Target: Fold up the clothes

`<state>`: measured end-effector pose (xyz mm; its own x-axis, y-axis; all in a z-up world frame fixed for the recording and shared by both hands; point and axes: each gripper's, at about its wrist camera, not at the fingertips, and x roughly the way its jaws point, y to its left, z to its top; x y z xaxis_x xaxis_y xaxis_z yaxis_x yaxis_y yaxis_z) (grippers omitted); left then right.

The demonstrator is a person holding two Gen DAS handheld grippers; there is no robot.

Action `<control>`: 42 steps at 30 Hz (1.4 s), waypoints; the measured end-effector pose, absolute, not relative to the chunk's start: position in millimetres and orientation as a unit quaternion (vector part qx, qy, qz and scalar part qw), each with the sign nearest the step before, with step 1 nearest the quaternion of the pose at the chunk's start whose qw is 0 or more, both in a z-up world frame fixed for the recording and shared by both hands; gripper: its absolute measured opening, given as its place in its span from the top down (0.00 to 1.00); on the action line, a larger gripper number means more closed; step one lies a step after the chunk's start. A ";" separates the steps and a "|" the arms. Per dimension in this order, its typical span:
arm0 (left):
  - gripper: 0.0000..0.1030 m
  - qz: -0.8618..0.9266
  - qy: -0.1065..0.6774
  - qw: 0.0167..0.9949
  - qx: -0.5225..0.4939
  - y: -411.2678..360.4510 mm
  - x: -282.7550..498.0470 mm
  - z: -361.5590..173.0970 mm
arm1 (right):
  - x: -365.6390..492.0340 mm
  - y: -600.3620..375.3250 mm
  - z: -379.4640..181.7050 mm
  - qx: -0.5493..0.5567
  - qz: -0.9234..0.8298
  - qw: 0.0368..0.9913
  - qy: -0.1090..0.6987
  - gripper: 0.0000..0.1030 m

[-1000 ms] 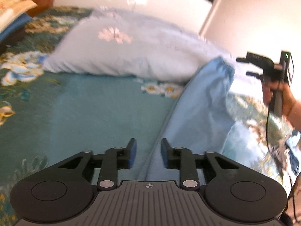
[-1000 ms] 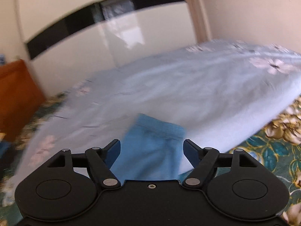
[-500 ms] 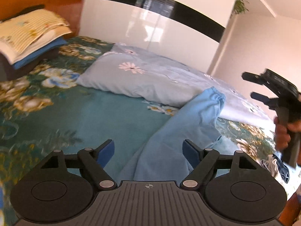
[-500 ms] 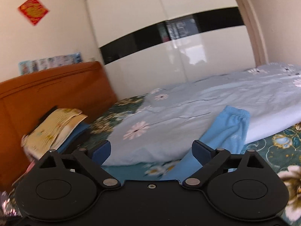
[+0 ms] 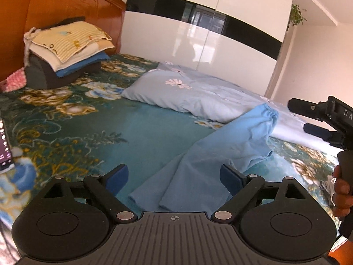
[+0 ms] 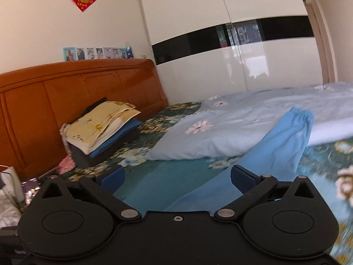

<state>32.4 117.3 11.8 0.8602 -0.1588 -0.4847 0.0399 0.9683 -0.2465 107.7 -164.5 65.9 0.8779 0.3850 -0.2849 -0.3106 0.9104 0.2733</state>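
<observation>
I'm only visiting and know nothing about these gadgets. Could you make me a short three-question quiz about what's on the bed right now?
1. True or false: the left gripper is shut on the light blue trousers.
2. The elastic waistband end of the trousers rests on: A) the stack of folded clothes B) the pale floral duvet.
3. Fill in: the headboard is made of ____.

Key: 1 false, both grippers are open; 2 B; 3 wood.

One trousers (image 5: 222, 154), two claws (image 5: 174, 176) (image 6: 176, 177).

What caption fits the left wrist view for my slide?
Open left gripper above light blue pants laid on the floral bed; open right gripper at the right edge.
</observation>
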 end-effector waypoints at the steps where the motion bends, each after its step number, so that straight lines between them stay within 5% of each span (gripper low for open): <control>1: 0.12 -0.052 0.261 0.957 -0.116 117.0 29.6 10.6 | 103.9 -162.7 62.4 0.116 0.182 0.961 0.171 0.01; 9: 0.12 -0.048 0.277 0.949 -0.141 125.4 15.8 2.3 | 94.1 -146.3 25.9 0.154 0.196 0.940 0.234 0.01; 24: 0.12 -0.030 0.293 0.942 -0.162 141.9 15.3 -9.7 | 100.5 -92.1 -9.0 0.064 0.243 0.919 0.303 0.02; 32: 0.12 -0.025 0.305 0.936 -0.174 151.9 15.7 -19.3 | 100.8 -58.7 -19.4 -0.024 0.285 0.904 0.319 0.21; 36: 0.12 -0.021 0.307 0.934 -0.182 157.2 14.5 -22.6 | 100.5 -39.6 -26.3 -0.094 0.299 0.889 0.333 0.46; 42: 0.12 -0.018 0.311 0.929 -0.201 165.4 15.3 -27.4 | 99.6 -37.2 -37.8 -0.119 0.300 0.877 0.356 0.49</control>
<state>15.3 165.4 -27.4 0.8058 -0.1590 -0.5705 -0.0910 0.9186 -0.3846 99.6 -37.2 -37.8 0.5658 0.4411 -0.6967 -0.6113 0.7914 0.0046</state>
